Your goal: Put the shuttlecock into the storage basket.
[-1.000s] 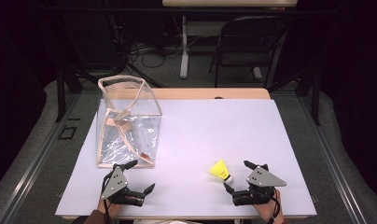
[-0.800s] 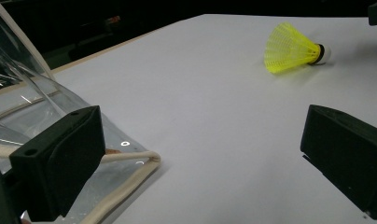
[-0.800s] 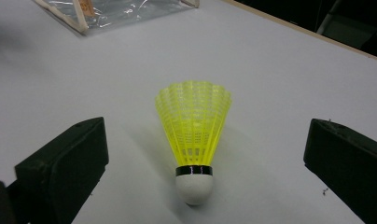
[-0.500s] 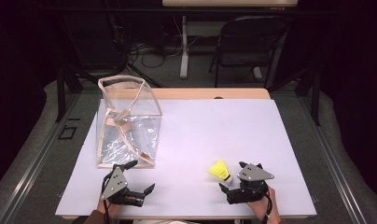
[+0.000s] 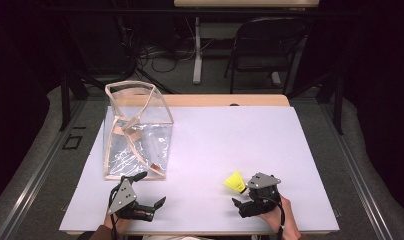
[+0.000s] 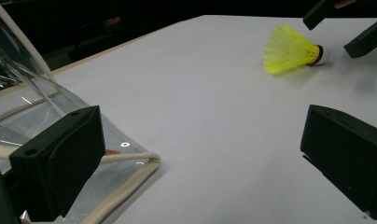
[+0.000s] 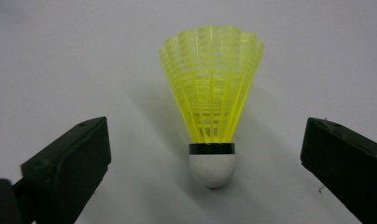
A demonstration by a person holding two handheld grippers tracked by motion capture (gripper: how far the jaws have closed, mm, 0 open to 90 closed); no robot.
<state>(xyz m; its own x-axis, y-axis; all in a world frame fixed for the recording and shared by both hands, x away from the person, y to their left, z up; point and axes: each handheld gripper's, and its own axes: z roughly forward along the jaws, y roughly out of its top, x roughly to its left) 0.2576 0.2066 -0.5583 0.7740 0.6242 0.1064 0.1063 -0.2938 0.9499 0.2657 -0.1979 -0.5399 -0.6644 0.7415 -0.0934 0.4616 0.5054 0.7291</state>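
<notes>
A yellow shuttlecock (image 5: 235, 182) lies on its side on the white table (image 5: 230, 135), front right. My right gripper (image 5: 241, 194) is just behind its cork, open. In the right gripper view the shuttlecock (image 7: 212, 116) points its white cork at the camera, between the jaws of my right gripper (image 7: 205, 135), untouched. A clear bag with beige trim (image 5: 137, 130) stands at the left. My left gripper (image 5: 151, 189) stands open in front of it, holding nothing. The left gripper view shows the bag's corner (image 6: 18, 107) beside the left jaw, my left gripper (image 6: 200, 135) open, and the shuttlecock (image 6: 289, 49) farther off.
A black chair (image 5: 262, 45) and a desk leg (image 5: 197, 45) stand on the floor beyond the table's wooden far edge (image 5: 225, 100). The white surface between bag and shuttlecock is bare.
My right gripper has slid left toward the shuttlecock until its jaws stand on either side of the cork. The left gripper and the bag have stayed put.
</notes>
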